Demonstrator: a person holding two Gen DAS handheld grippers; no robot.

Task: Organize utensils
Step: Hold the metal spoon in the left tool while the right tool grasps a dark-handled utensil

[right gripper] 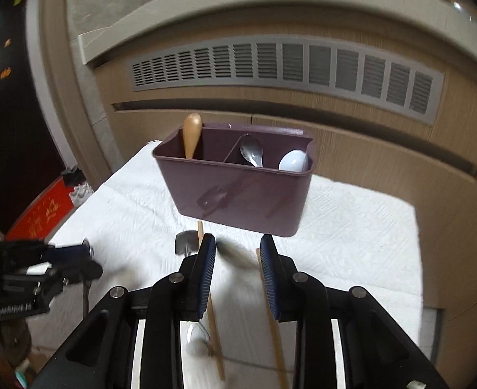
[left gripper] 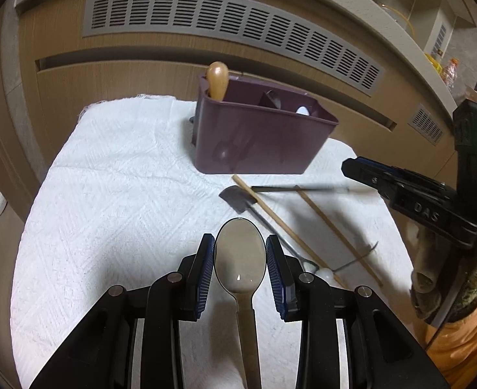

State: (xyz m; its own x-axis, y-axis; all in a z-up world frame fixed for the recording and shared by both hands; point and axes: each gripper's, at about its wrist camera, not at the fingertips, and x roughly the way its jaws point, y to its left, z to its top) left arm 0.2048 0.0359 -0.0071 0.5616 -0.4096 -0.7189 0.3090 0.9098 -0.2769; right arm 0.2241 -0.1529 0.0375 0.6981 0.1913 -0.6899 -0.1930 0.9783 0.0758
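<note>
Because the left tongs (left gripper: 240, 238) pinch the metal spoon (left gripper: 240, 261) only by the rounded edges of its bowl, the hold looks weak. A slip or a twist of the wrist could let the spoon pivot and drop onto the white cloth (left gripper: 125, 178) that covers the desk. The spoon's long axis runs along the tongs. Its bowl points forward toward the holder, and its handle trails back and down under the camera. For a tidy drop-in I judge it would need turning handle-first or bowl-first over a slot. Beside it, the right tongs (right gripper: 237, 243) stand partly closed around a blurred dark thing (right gripper: 230, 253); I cannot tell whether the pads press on it. If they do not, it may fall among the wooden chopsticks (left gripper: 271, 214) and the small dark spatula (left gripper: 238, 199) lying on the cloth. Beyond these stands the purple utensil holder (left gripper: 258, 142), upright, with a wooden handle (left gripper: 217, 79) in its left compartment. A careless approach could knock the holder over.
</note>
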